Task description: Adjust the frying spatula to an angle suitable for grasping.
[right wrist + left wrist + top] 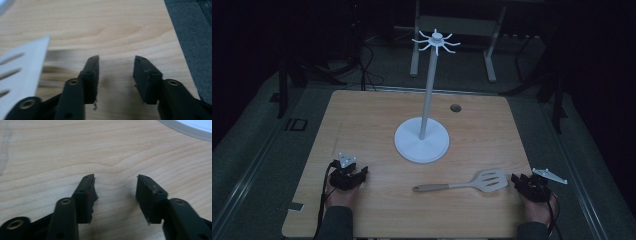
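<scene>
A grey slotted spatula point(472, 183) lies flat near the table's front right, handle pointing left. A white stand point(422, 140) with a round base, a tall pole and hooks at the top rises from the table's middle. My left gripper point(353, 175) rests on the wood at the front left, open with bare table between its jaws point(115, 185). Just right of the spatula's blade sits my right gripper point(521, 181), open and empty point(115, 65); the spatula blade point(22, 72) lies to the left of its jaws, apart from them.
The wooden table point(362, 115) has a small round hole point(455, 107) at the back right. The stand's base rim point(185, 128) shows at the upper right of the left gripper view. Dark carpet point(192, 37) lies beyond the table's right edge. Table legs stand behind.
</scene>
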`<state>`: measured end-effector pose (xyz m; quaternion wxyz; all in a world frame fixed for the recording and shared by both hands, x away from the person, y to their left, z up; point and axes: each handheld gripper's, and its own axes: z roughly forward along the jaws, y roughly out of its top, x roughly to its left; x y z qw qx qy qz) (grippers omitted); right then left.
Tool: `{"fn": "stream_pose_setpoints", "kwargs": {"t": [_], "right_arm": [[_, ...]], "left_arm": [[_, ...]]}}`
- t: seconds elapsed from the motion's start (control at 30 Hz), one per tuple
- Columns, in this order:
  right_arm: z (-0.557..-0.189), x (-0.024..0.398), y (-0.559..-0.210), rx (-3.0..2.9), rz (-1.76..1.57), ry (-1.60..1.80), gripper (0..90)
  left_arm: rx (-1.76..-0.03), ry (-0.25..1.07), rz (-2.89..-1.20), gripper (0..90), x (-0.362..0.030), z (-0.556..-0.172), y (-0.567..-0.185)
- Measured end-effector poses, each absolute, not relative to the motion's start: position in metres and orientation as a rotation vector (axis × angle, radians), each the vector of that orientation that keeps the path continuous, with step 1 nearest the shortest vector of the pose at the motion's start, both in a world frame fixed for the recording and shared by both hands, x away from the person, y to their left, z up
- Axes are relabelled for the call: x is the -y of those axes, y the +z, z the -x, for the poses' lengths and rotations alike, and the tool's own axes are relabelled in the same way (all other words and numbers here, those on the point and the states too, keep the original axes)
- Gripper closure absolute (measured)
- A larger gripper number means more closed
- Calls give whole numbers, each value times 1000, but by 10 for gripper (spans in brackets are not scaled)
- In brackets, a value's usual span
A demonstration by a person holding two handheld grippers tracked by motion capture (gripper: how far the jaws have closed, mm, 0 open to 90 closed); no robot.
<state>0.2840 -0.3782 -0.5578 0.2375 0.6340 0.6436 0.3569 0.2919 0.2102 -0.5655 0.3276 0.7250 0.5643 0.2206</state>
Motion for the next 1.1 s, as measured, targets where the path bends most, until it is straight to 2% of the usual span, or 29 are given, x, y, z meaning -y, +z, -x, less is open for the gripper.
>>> {"fn": "stream_pose_setpoints", "kwargs": {"t": [0.2,0.37,0.47,0.6,0.67,0.83,0.87,0.9,0.93,1.1], "right_arm": [[-282,378,-552,-1745,-1716,1066,604],[-280,375,-546,-1742,-1730,1104,644],[-280,373,-544,-1755,-1727,1138,616],[-280,369,-540,-1777,-1713,1235,481],[-280,370,-538,-1788,-1711,1301,354],[-277,363,-529,-1843,-1633,1332,232],[-278,359,-527,-1869,-1611,1327,174],[-278,359,-527,-1869,-1611,1327,174],[-278,354,-526,-1887,-1587,1325,135],[-279,345,-522,-1931,-1532,1261,126]], "left_arm": [[-1447,595,-1894,555,-214,-289,-559],[-1449,558,-1873,563,-218,-288,-557],[-1439,558,-1875,562,-218,-287,-557],[-1432,613,-1904,561,-214,-286,-555],[-1424,618,-1899,561,-214,-285,-554],[-1432,610,-1918,561,-214,-286,-555],[-1434,614,-1914,560,-214,-286,-555],[-1432,618,-1914,560,-214,-286,-555],[-1428,621,-1913,557,-214,-286,-555],[-1410,638,-1912,548,-213,-284,-553]]}}
